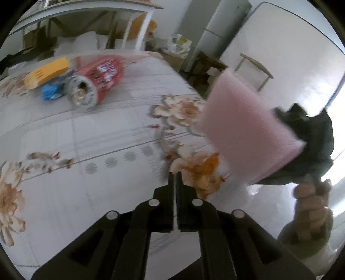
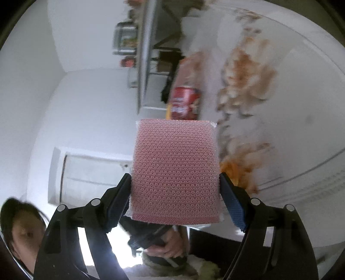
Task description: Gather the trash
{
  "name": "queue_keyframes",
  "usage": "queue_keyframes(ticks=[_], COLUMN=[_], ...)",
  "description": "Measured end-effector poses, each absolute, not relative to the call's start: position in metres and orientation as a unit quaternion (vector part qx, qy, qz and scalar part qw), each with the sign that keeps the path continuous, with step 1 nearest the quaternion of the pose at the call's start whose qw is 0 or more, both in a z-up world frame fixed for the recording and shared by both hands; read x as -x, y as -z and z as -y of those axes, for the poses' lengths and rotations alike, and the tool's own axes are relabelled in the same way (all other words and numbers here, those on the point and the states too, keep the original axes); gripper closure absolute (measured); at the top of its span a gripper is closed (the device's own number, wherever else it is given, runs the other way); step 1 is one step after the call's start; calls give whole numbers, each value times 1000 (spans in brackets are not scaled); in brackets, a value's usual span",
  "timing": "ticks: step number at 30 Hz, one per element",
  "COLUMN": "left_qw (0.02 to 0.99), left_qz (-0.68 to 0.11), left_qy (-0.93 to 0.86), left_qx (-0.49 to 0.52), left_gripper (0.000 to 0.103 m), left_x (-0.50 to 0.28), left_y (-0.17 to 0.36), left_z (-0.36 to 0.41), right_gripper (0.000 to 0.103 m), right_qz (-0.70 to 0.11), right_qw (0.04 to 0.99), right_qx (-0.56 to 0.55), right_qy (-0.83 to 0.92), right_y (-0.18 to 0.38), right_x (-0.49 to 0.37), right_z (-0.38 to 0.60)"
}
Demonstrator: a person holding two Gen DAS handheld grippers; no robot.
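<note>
My right gripper [image 2: 175,189] is shut on a pink mesh sponge [image 2: 174,172], its fingers pressing both side edges. It holds the sponge in the air, tilted sideways off the table's right edge. The sponge [image 1: 245,133] and right gripper [image 1: 301,137] also show in the left wrist view. My left gripper [image 1: 175,174] is shut and empty, low over the floral tablecloth [image 1: 97,133]. At the far left of the table lie a red cylindrical can [image 1: 97,84] on its side, a yellow box [image 1: 47,72] and a blue wrapper [image 1: 50,91].
The table's right edge runs diagonally beside a dark stool [image 1: 207,64] and a wooden chair [image 1: 254,69]. A white table [image 1: 86,13] and a grey fridge [image 1: 215,32] stand behind. The person's face [image 2: 21,232] is at the lower left of the right wrist view.
</note>
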State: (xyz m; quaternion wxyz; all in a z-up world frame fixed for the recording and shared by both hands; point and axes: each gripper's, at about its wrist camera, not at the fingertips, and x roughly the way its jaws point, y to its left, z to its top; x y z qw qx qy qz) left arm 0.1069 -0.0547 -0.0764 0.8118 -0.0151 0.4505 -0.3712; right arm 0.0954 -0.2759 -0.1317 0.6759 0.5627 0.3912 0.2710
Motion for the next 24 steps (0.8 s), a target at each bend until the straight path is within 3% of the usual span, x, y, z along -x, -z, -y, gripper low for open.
queue_keyframes(ticks=[3, 6, 24], left_qw=[806, 799, 810], left_qz=[-442, -439, -447], left_qy=[393, 411, 377], left_qx=[7, 6, -51], left_gripper=[88, 86, 96], left_x=[-104, -104, -106], left_y=[74, 74, 95], left_z=[69, 84, 107], right_gripper=[26, 26, 25], right_qz=[-393, -394, -354], right_qw=[670, 668, 671], right_qx=[-572, -573, -588], right_qy=[-264, -265, -281], right_y=[138, 138, 124], right_x=[-93, -91, -71], right_z=[280, 281, 306])
